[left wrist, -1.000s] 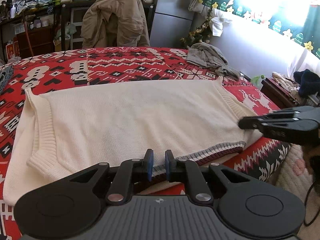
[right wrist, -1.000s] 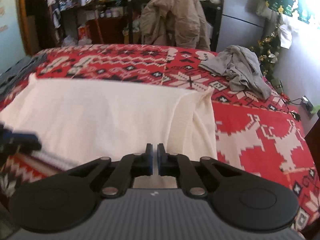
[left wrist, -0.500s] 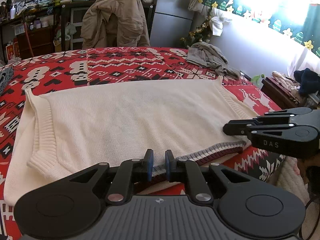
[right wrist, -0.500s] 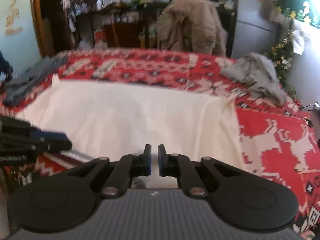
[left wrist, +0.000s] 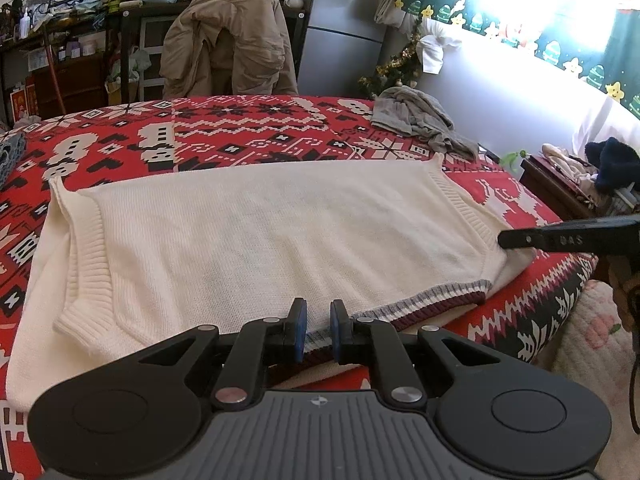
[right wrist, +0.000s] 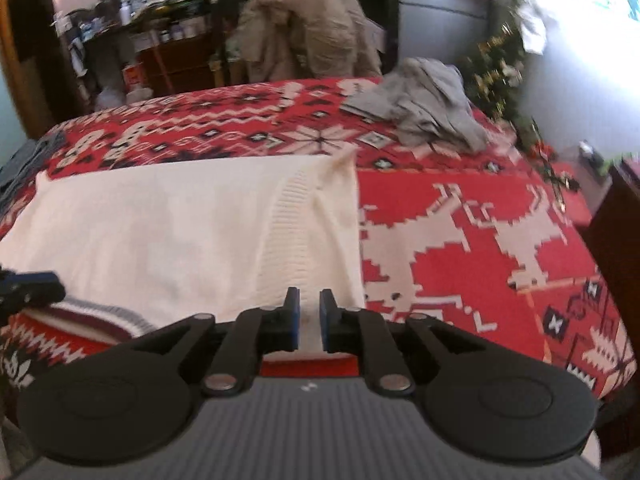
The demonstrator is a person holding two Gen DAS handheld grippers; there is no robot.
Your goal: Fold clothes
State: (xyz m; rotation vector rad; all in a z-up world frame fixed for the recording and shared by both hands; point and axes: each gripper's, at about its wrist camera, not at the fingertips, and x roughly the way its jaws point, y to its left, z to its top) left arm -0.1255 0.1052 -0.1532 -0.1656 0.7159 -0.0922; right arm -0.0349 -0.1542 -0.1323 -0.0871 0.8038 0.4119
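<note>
A cream knitted vest lies flat on the red patterned bedspread, its grey-and-maroon striped hem toward me. My left gripper hovers over that hem. Its jaws stand a narrow gap apart, and the hem lies flat in the gap, unpinched. In the right wrist view the vest shows its ribbed right side edge. My right gripper is at that edge, its jaws opening, with cream fabric seen between them and not squeezed. The right gripper also shows in the left wrist view.
A crumpled grey garment lies at the bed's far right corner. A beige jacket hangs over a chair behind the bed. A dark wooden stand with clothes is at the right, and a folded blue-grey cloth at the left.
The right gripper swung in over the vest's right side, then slid back toward its side edge, and its jaws parted slightly. The left gripper and the vest stayed put.
</note>
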